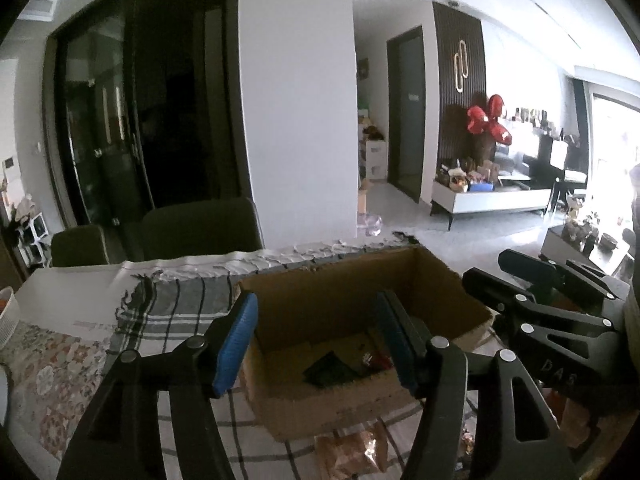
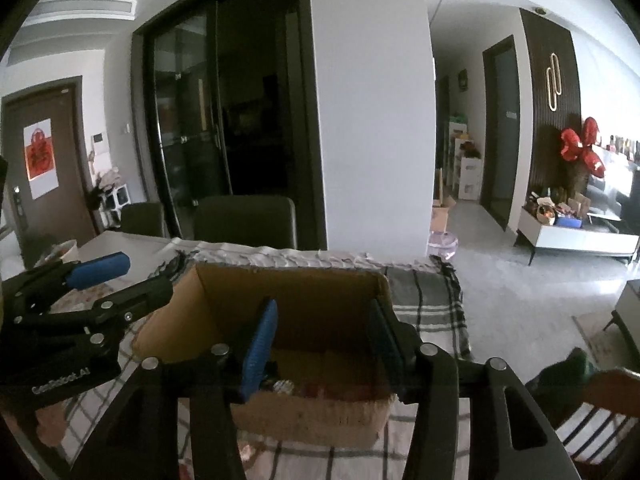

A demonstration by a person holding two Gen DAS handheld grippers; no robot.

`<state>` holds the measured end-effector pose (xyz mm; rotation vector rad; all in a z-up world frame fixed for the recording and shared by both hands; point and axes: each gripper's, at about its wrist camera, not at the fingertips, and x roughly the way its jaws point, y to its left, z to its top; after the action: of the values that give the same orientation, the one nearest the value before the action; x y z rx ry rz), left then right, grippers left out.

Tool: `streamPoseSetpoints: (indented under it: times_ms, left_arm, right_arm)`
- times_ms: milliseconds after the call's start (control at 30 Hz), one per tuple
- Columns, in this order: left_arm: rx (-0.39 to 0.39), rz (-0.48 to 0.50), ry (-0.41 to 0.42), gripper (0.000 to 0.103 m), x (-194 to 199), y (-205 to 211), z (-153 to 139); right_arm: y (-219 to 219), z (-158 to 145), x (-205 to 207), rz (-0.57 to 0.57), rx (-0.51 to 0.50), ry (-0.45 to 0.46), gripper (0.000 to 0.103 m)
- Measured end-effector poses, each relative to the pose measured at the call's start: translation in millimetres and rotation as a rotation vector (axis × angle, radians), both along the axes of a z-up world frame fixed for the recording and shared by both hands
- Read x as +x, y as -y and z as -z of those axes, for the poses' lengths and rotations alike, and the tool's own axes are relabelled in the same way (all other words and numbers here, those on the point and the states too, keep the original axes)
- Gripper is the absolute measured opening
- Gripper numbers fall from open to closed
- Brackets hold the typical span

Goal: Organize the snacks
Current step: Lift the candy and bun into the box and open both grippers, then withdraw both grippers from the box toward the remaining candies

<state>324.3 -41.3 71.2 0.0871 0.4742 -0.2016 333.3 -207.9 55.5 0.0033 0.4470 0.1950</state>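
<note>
An open cardboard box (image 1: pixel 352 292) stands on a checked cloth on the table; it also shows in the right wrist view (image 2: pixel 288 296). A dark snack packet (image 1: pixel 330 370) and a small reddish packet (image 1: pixel 374 358) lie inside it. My left gripper (image 1: pixel 316 344) is open and empty above the box's near left part. My right gripper (image 2: pixel 320 344) is open and empty over the box's near edge; it also shows in the left wrist view (image 1: pixel 536 280). A clear bag of brownish snacks (image 1: pixel 352 452) lies on the cloth in front of the box.
Two dark chairs (image 1: pixel 200 228) stand at the table's far side. A white basket (image 1: pixel 8 316) sits at the table's left edge. A flowered cloth (image 1: pixel 52 376) covers the near left. A wooden chair (image 2: pixel 600 420) is at the right. Beyond is open floor and a low cabinet (image 1: pixel 488 200).
</note>
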Motion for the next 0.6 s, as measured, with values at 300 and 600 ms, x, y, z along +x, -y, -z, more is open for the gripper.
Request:
streamPoseSetpoints:
  times_ms: [300,600]
  left_arm:
    - [0.003,0.01,0.05,0.066,-46.1,-2.3,-2.8]
    - [0.045,0.032,0.087,0.066,-87.2,-1.1,9.5]
  right_arm:
    - [-0.7,-6.6,-45.4,0.019,0.007,0.051,0.057]
    - [0.2,3.9,-81.3,0.034,0.012,0.045,0.057]
